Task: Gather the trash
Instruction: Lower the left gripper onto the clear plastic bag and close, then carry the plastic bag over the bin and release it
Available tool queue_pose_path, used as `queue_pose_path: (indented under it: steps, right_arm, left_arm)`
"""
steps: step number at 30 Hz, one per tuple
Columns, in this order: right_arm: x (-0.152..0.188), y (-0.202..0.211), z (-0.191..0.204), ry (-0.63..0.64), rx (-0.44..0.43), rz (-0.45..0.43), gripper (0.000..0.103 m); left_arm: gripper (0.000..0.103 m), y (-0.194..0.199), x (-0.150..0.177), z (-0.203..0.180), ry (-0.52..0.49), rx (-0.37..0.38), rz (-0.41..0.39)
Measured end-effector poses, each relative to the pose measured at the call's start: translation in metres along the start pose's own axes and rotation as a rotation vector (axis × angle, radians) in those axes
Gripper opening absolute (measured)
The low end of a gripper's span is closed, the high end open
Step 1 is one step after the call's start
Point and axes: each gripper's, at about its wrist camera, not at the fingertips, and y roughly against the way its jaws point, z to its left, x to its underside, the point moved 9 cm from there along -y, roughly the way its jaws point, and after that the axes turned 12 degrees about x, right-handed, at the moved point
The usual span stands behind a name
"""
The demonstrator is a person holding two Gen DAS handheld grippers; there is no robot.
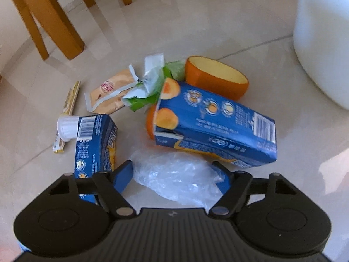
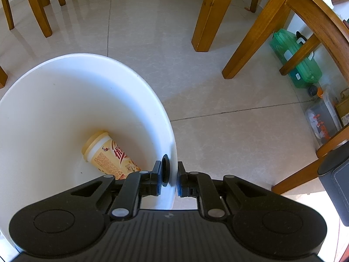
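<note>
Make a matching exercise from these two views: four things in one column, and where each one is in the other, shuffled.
Things:
1. clear plastic bag
2. milk tea cup
3. orange bowl
4. white bin

Places:
A. lying inside the bin
B. rim between the right gripper fingers
C. between the left gripper fingers
D. on the floor behind the large blue carton

Pairs: 1-C, 2-A, 3-D, 4-B
</note>
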Motion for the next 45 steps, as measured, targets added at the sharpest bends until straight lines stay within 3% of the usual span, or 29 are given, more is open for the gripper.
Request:
queue_pose_path:
  steps: [7,9,10,16,22,34,45]
  right_arm:
    - [0.0,0.0,0.001,0.003,0.003,-0.002,0.016]
    - [0.0,0.0,0.002,0.003,0.003,-0.003,0.016]
    - [0.0,0.0,0.002,0.005,0.003,-0.004,0.016]
    - [-0.001,0.0,0.002,0.012,0.006,-0.009,0.016]
    - [-0.001,0.001,0.002,0.017,0.005,-0.013,0.016]
    - [0.0,0.001,0.004,0.026,0.009,-0.02,0.016]
    - [0.0,0.002,0.005,0.033,0.015,-0.024,0.017]
  left_arm:
    - [0.067,0.011,0.003,0.007,0.059,0.024,-0.01]
    - [0.059,0.016,0.005,0.008,0.075,0.034,-0.008]
    - [0.054,0.019,0.006,0.008,0.078,0.035,-0.002]
    - [0.048,0.037,0.011,0.006,0.053,0.059,-0.003]
    - [0.046,0.051,0.012,0.008,0.086,0.075,0.006]
    - [0.045,0.109,0.014,0.008,0.043,0.115,0.033]
    - [0.044,0.203,-0.038,-0.021,-0.038,0.233,-0.039]
